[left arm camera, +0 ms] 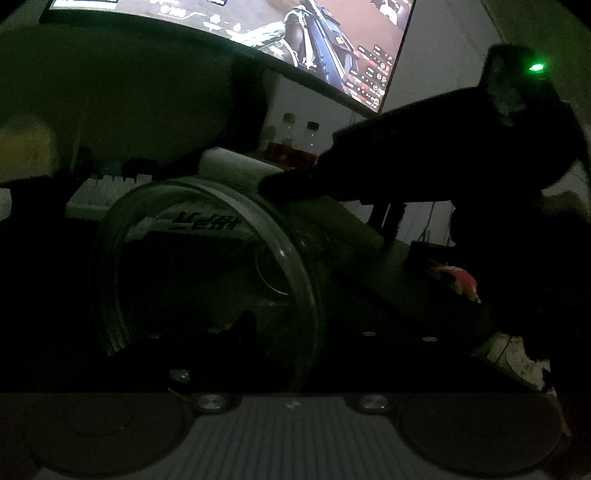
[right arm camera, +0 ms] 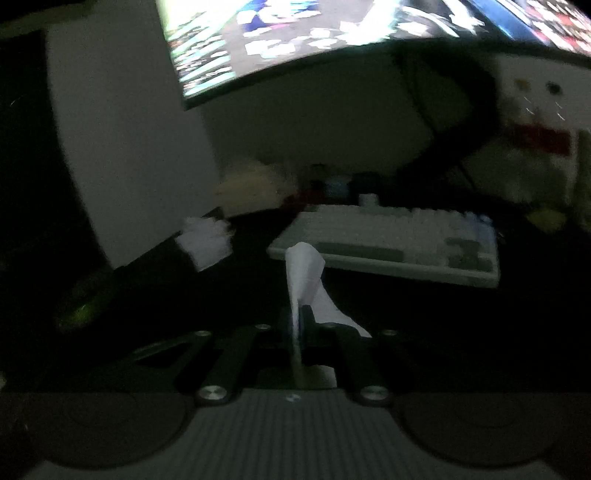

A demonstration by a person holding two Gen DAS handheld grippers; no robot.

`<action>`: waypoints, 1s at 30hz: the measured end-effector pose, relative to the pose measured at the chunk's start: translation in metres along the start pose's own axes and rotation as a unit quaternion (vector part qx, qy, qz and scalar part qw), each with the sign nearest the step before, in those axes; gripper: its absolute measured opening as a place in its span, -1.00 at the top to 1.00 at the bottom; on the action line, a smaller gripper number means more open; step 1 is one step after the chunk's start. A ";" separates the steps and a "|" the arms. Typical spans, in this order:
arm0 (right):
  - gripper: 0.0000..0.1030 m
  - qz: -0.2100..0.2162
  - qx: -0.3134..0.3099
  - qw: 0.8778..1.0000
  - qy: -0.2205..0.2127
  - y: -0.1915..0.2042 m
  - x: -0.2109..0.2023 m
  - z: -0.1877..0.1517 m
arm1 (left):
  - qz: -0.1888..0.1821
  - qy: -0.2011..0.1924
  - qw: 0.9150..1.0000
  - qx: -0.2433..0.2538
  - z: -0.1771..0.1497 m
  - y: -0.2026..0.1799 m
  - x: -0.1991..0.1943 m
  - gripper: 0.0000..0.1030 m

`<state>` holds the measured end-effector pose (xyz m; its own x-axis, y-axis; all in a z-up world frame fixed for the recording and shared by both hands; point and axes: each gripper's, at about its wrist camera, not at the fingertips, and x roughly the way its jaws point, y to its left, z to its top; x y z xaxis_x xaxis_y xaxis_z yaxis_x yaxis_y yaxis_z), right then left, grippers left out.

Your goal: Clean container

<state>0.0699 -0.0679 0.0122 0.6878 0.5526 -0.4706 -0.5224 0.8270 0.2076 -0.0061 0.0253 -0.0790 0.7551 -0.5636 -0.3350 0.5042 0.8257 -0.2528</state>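
In a dim room lit mainly by a monitor (left arm camera: 258, 33), a clear round container (left arm camera: 207, 273) lies on its side directly ahead of the left gripper (left arm camera: 255, 332), its open mouth turned toward the camera and its rim filling the middle of the left wrist view. The container sits low between that gripper's dark fingers; the shadows hide whether they press on it, so the grip cannot be told. From the right of that view the right gripper (left arm camera: 280, 182) reaches in at a downward slant, its tip at the upper rim of the container, a green light (left arm camera: 536, 67) glowing on its body.

The right wrist view shows what the left does not: the right gripper (right arm camera: 301, 321) has its jaws closed tight on a white tissue (right arm camera: 304, 273), which stands up in a crumpled point between the fingers. Beyond it lie a pale keyboard (right arm camera: 388, 240) and a second white wad of paper (right arm camera: 205, 240) on the dark desk (right arm camera: 184, 291). The container itself does not appear in this blurred view.
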 end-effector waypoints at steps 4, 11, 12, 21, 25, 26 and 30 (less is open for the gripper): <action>0.88 0.047 -0.035 0.998 0.005 0.022 -0.004 -0.003 | 0.001 0.002 1.000 0.002 0.000 -0.002 0.001 0.22; 0.88 -0.032 0.022 0.999 -0.002 -0.023 -0.001 0.001 | 0.000 0.003 1.000 0.001 0.000 -0.002 0.001 0.22; 0.88 -0.030 0.020 0.999 -0.002 -0.021 0.000 0.001 | 0.000 0.003 1.000 -0.001 0.000 -0.002 0.002 0.22; 0.90 0.053 -0.018 0.998 0.006 0.004 -0.007 -0.001 | 0.002 0.007 1.000 0.012 0.000 -0.006 0.003 0.22; 0.90 -0.024 0.006 1.000 0.003 -0.024 -0.008 0.002 | 0.006 0.010 1.000 0.026 -0.001 -0.008 0.002 0.21; 0.90 -0.030 0.011 0.999 0.004 -0.027 -0.007 0.003 | 0.006 0.011 0.999 0.029 -0.001 -0.008 0.001 0.19; 0.86 -0.027 -0.013 1.000 0.002 -0.016 -0.005 0.002 | 0.001 0.017 0.999 0.044 0.000 -0.008 -0.002 0.01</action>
<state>0.0757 -0.0834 0.0127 0.7134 0.5064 -0.4843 -0.4975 0.8528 0.1589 -0.0122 0.0198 -0.0764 0.7424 -0.5608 -0.3664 0.5388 0.8249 -0.1708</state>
